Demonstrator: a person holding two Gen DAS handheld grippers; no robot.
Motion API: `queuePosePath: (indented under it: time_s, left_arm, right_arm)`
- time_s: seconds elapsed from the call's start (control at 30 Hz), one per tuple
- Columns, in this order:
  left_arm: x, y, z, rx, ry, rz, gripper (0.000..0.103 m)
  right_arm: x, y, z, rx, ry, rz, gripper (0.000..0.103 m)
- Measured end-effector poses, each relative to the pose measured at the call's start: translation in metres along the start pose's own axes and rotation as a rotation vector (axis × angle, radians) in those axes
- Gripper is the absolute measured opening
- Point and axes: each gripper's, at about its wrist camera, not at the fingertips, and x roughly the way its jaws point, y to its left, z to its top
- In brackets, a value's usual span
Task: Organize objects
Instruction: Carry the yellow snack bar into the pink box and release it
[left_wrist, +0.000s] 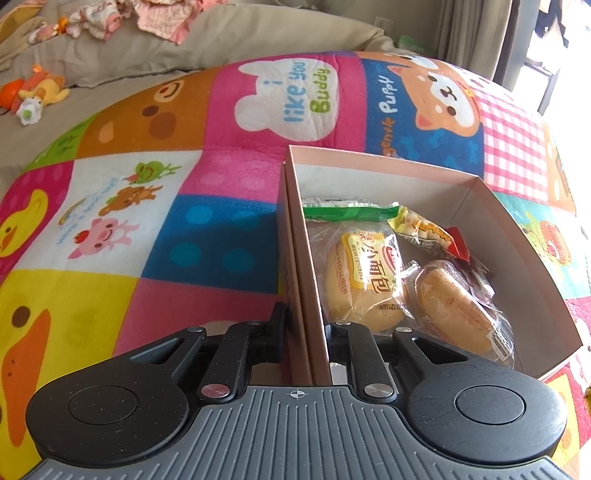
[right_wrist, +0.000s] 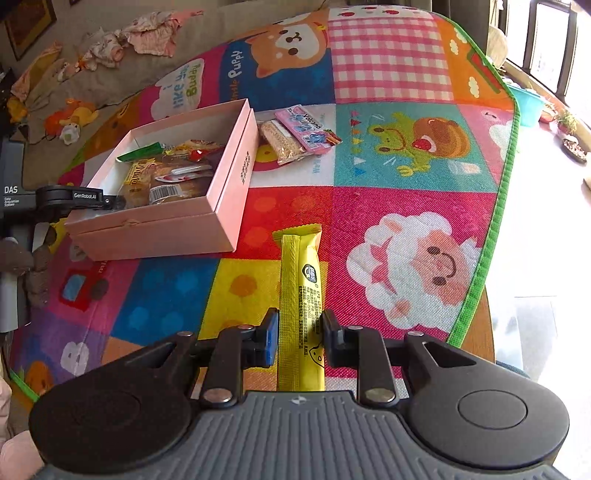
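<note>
A pink cardboard box (left_wrist: 517, 236) lies open on the colourful play mat, holding wrapped bread rolls (left_wrist: 364, 280) and other snack packets. My left gripper (left_wrist: 304, 328) is shut on the box's near left wall, one finger outside and one inside. In the right wrist view the same box (right_wrist: 225, 177) sits at upper left, with the left gripper (right_wrist: 74, 197) clamped on its corner. My right gripper (right_wrist: 300, 332) is shut on a long yellow snack stick (right_wrist: 301, 280), held lengthwise above the mat. A pink packet (right_wrist: 306, 127) and a grain bar (right_wrist: 279, 142) lie just beyond the box.
The play mat (right_wrist: 406, 177) with a green border covers the table; its edge drops off at right. A beige sofa (left_wrist: 229, 40) with soft toys (left_wrist: 33, 92) and crumpled clothes runs behind. A teal tub (right_wrist: 528, 105) stands at far right near the window.
</note>
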Motion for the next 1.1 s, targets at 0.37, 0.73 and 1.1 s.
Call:
queuePosePath:
  time_s: [0.37, 0.73, 1.1]
  left_arm:
    - [-0.001, 0.000, -0.001, -0.013, 0.010, 0.000, 0.016]
    - [-0.003, -0.003, -0.004, 0.013, 0.011, 0.010, 0.016]
    - [-0.004, -0.002, -0.004, 0.006, 0.011, 0.003, 0.017]
  right_arm:
    - [-0.036, 0.045, -0.005, -0.090, -0.078, 0.074, 0.024]
    - [-0.043, 0.080, 0.023, -0.191, -0.148, 0.151, 0.024]
    - [-0.029, 0.101, 0.109, -0.211, -0.297, 0.097, 0.024]
